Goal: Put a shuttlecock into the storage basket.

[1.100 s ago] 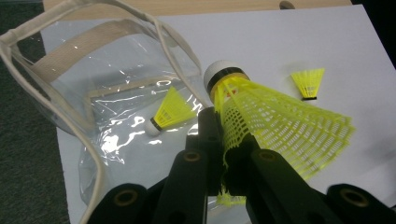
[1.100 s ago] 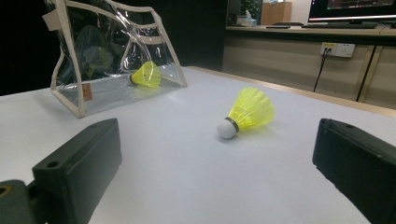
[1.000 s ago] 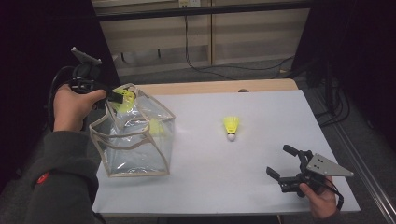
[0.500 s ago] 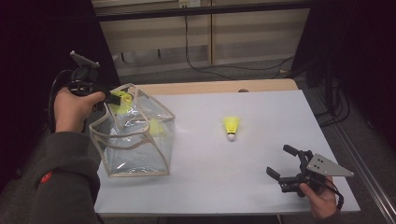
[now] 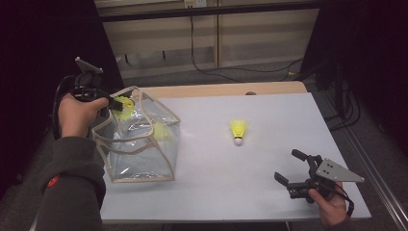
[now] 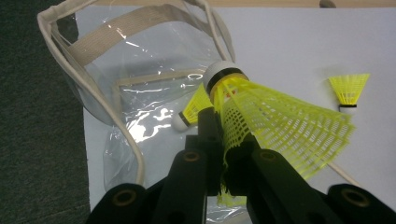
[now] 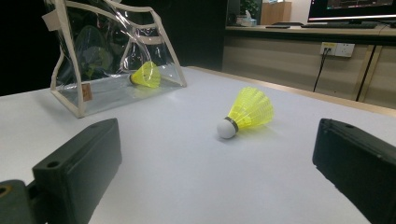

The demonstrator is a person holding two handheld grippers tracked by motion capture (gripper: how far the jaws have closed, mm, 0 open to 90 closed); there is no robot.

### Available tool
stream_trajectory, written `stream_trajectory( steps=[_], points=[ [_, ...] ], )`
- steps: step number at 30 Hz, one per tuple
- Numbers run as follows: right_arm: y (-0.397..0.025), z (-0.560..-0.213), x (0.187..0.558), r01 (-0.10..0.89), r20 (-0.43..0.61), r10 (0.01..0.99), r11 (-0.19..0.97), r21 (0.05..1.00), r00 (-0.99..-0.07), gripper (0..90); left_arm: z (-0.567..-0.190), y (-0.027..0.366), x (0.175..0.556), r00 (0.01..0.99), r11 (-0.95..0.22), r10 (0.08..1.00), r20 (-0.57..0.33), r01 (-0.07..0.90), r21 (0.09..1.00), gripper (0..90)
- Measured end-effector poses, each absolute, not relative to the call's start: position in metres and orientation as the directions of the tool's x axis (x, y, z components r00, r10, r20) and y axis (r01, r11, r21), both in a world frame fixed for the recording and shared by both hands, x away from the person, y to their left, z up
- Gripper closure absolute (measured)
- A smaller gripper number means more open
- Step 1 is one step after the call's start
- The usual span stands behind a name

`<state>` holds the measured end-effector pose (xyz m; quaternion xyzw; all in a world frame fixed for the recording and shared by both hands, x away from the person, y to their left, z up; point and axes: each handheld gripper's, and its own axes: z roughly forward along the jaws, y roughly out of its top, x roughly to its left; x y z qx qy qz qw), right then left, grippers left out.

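Note:
A clear plastic bag [image 5: 139,144] with beige trim stands open-topped at the table's left. My left gripper [image 5: 114,103] hangs over its mouth, shut on the skirt of a yellow shuttlecock [image 6: 275,121], cork pointing down into the bag. A second shuttlecock [image 6: 190,111] lies inside the bag [image 7: 145,74]. A third shuttlecock [image 5: 237,131] lies on the white table mid-right, cork toward me [image 7: 245,112]. My right gripper [image 5: 294,166] rests low at the front right, open, with that shuttlecock ahead between its jaws.
The white tabletop [image 5: 269,159] ends in a wooden strip [image 5: 226,89] at the far edge. Cables [image 5: 216,72] trail on the floor beyond it. Dark floor lies to the left of the bag.
The left gripper with its shuttlecock has shifted slightly over the bag's mouth. The right gripper has stayed still.

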<state>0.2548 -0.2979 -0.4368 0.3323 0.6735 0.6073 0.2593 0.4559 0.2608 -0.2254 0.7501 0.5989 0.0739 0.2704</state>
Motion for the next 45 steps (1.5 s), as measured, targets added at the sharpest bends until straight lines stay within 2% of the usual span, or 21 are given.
stream_trajectory(
  steps=[13, 18, 20, 25, 33, 45],
  points=[
    [-0.298, -0.437, 0.255, 0.130, 0.051, 0.761, 0.044, 0.991, -0.647, 1.0, -0.238, 0.265, 0.463, 0.227, -0.103, 0.954, -0.196, 0.861, 0.498, 87.2],
    [-0.297, -0.438, 0.255, 0.132, 0.052, 0.762, 0.045, 0.990, -0.646, 1.0, -0.239, 0.266, 0.464, 0.233, -0.110, 0.955, -0.184, 0.853, 0.510, 84.3],
    [-0.297, -0.438, 0.255, 0.135, 0.052, 0.761, 0.047, 0.990, -0.646, 1.0, -0.238, 0.266, 0.464, 0.233, -0.110, 0.955, -0.183, 0.852, 0.512, 80.6],
    [-0.297, -0.438, 0.255, 0.133, 0.050, 0.758, 0.049, 0.990, -0.651, 1.0, -0.237, 0.264, 0.462, 0.234, -0.106, 0.954, -0.190, 0.851, 0.514, 80.6],
    [-0.297, -0.438, 0.255, 0.133, 0.051, 0.759, 0.047, 0.990, -0.649, 1.0, -0.231, 0.255, 0.460, 0.287, -0.136, 0.932, -0.220, 0.842, 0.522, 78.9],
    [-0.297, -0.437, 0.255, 0.132, 0.052, 0.761, 0.044, 0.990, -0.646, 1.0, -0.218, 0.237, 0.456, 0.351, -0.178, 0.903, -0.248, 0.830, 0.529, 70.2]
  ],
)
